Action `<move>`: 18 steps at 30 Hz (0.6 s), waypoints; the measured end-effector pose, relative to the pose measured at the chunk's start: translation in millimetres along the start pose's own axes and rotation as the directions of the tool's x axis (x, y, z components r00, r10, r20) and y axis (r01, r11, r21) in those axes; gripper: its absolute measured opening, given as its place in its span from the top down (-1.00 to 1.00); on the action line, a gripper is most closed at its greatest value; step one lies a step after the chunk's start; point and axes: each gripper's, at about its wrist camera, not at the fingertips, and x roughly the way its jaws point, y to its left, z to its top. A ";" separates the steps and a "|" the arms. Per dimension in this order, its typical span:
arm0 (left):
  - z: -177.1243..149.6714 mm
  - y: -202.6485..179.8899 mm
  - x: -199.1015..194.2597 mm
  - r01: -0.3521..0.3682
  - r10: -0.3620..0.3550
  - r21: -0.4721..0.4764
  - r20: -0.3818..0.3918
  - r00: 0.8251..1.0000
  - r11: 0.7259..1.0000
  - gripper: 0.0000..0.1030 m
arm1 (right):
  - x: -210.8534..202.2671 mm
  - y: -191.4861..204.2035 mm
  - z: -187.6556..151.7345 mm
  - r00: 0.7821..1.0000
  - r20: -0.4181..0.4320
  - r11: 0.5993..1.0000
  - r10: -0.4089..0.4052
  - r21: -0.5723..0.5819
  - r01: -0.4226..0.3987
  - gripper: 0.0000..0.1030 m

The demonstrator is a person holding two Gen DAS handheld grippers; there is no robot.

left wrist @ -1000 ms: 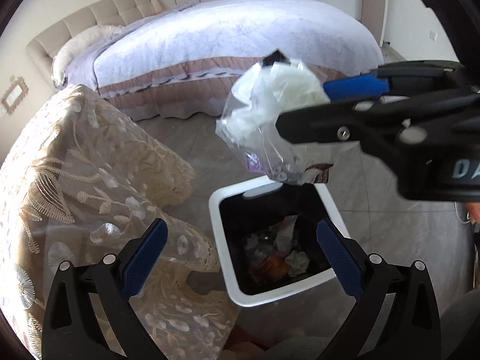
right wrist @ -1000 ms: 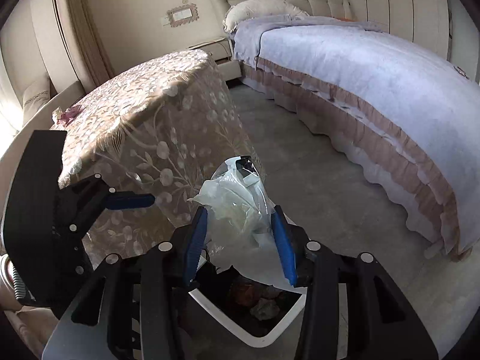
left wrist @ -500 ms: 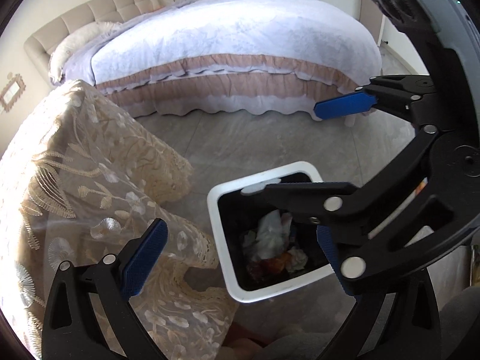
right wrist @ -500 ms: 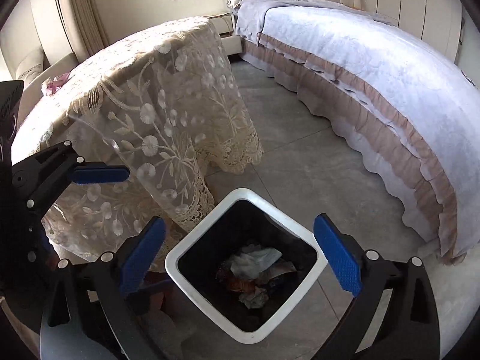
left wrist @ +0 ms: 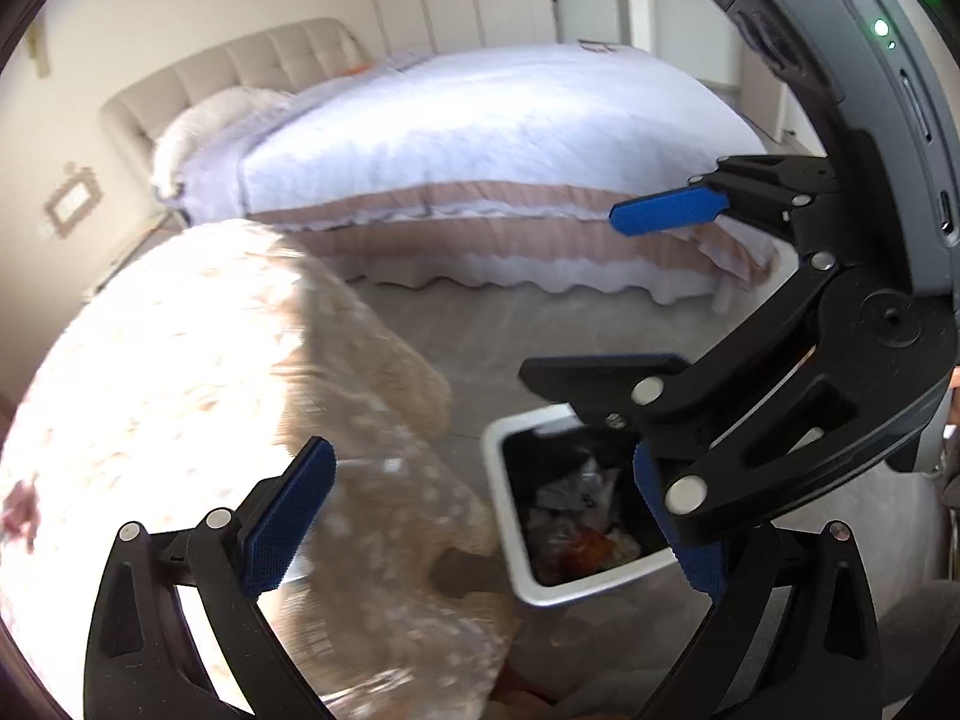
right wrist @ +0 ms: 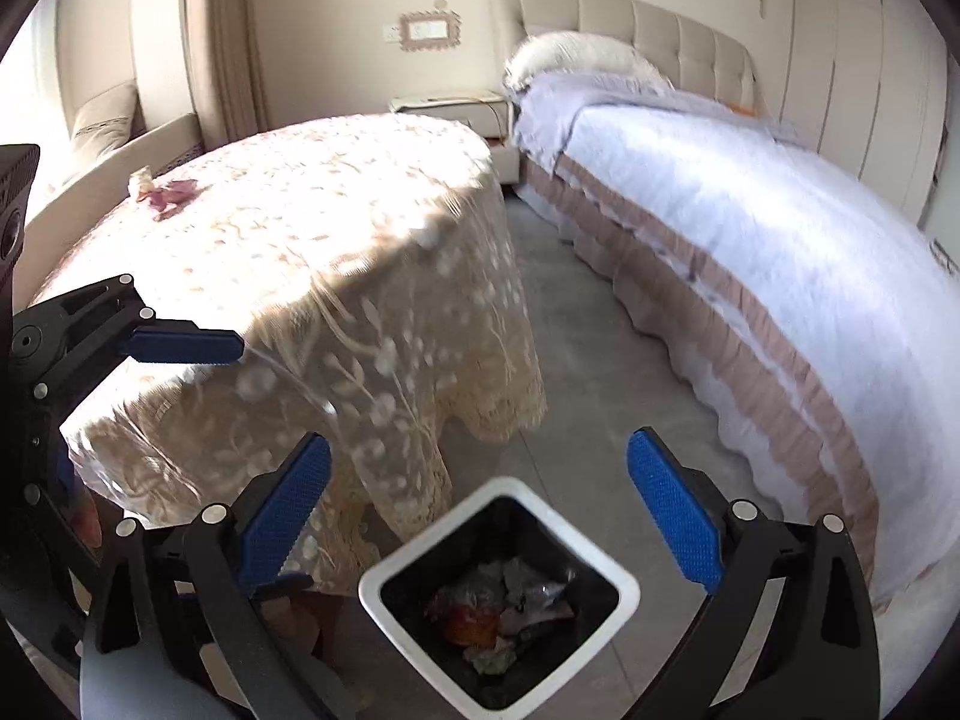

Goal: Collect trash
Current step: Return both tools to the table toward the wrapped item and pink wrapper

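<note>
Two grippers hang empty above the bin [right wrist: 384, 591]. We find the right gripper [right wrist: 493, 525] with its fingers spread to full width and nothing between the pads; its jaws have just been opening, and the plastic bag it carried a second ago is no longer in them. The left gripper [left wrist: 480, 522] likewise stands spread and empty.

The bin stands on the floor [right wrist: 594, 348], close against the hanging edge of the lace tablecloth [right wrist: 360, 312]. The collected trash [right wrist: 498, 606] lies at its bottom, well below the white rim. We note one small pinkish scrap [right wrist: 165, 192] near the far left edge of the tabletop; we judge it the likely remaining item, though it is too small to identify.

Risks, in our judgement: a finger catching the lace on the way back to the tabletop would drag the cloth. The two grippers overlap in both views, so a careless swing could knock them together. A low pass might clip the bin rim and tip it.

Open floor lies between the bin and the bed [right wrist: 750, 228]; that side offers free room.
</note>
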 end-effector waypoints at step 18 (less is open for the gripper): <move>-45.0 124.2 -88.6 -0.314 0.326 -0.173 0.041 0.945 0.933 -0.90 | 2.9 126.5 107.8 0.952 0.163 0.958 0.260 -0.164 -0.233 -0.91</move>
